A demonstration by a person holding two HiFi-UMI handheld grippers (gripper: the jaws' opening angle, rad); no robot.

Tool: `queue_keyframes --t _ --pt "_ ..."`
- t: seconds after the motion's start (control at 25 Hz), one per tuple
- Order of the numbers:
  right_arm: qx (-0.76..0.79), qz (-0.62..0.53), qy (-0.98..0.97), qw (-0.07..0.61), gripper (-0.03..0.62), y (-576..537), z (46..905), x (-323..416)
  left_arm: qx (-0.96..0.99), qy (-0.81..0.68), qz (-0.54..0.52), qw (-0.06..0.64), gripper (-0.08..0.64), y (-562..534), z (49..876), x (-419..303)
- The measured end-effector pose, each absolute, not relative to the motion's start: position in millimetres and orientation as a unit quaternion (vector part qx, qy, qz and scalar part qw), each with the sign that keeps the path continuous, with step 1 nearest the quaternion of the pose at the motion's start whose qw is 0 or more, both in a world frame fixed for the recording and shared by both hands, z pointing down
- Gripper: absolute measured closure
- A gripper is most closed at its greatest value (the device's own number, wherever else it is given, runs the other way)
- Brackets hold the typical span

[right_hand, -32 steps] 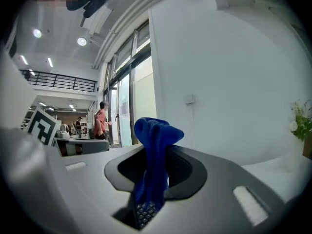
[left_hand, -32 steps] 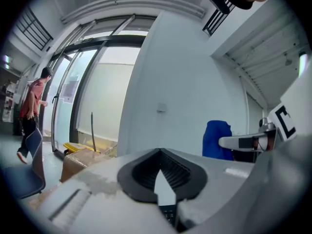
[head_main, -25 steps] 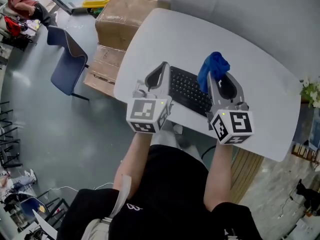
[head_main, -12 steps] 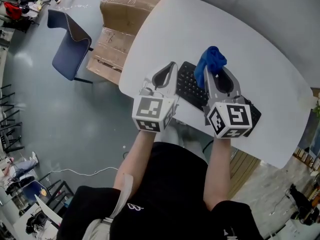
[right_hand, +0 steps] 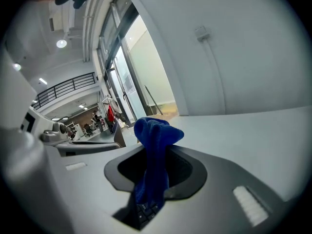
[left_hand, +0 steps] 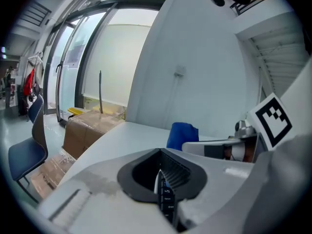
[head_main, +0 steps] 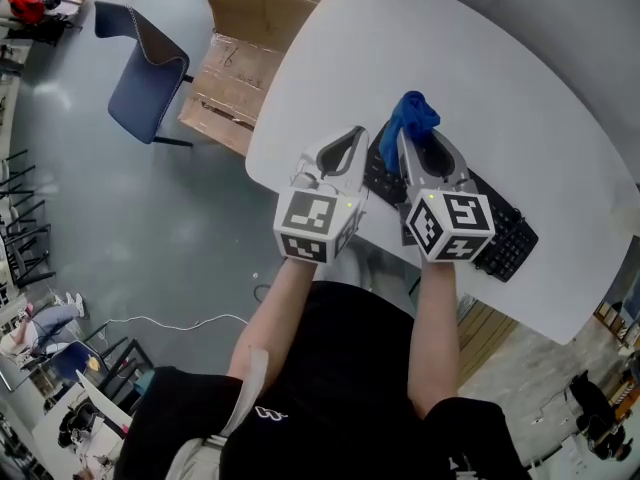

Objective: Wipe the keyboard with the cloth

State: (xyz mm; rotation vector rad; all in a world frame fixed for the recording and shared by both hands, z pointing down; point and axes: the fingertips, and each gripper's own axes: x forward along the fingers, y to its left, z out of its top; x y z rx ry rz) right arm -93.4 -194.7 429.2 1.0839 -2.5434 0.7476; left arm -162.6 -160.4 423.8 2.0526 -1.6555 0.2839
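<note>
A black keyboard (head_main: 505,236) lies near the front edge of the white table (head_main: 520,118); both grippers cover its left part. My right gripper (head_main: 405,140) is shut on a blue cloth (head_main: 411,118), which bunches up past the jaw tips and hangs over the keys (right_hand: 146,211). In the right gripper view the blue cloth (right_hand: 153,147) fills the gap between the jaws. My left gripper (head_main: 357,136) hovers over the keyboard's left end, jaws shut with nothing held; keys (left_hand: 167,199) show just below it. The blue cloth (left_hand: 182,134) also shows in the left gripper view.
Cardboard boxes (head_main: 255,38) stand on the floor by the table's left side, with a blue chair (head_main: 150,68) beyond them. The table edge runs just under the grippers. A cable (head_main: 170,323) lies on the grey floor.
The right gripper with the cloth has shifted left along the keyboard, closing on the left gripper. More of the keyboard's right end is now uncovered.
</note>
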Motion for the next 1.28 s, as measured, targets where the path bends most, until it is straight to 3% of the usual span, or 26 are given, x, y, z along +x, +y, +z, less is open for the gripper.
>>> queue_keyframes --t 0.28,0.76,1.28 --pt "0.36 0.281 -0.872 0.174 0.492 -187.5 471.6 -108.2 0.749 -0.597 0.124 0.26 0.561 -157.0 448.0 -164.1" --pt "0.381 0.223 -0.858 0.263 0.492 -184.8 512.8 -99.7 0.753 -0.583 0.146 0.268 0.561 -163.8 461.2 -154.3" --pt "0.43 0.235 -0.831 0.264 0.491 -180.8 518.0 -51.1 0.782 -0.538 0.173 0.264 0.561 -163.4 469.7 -113.9"
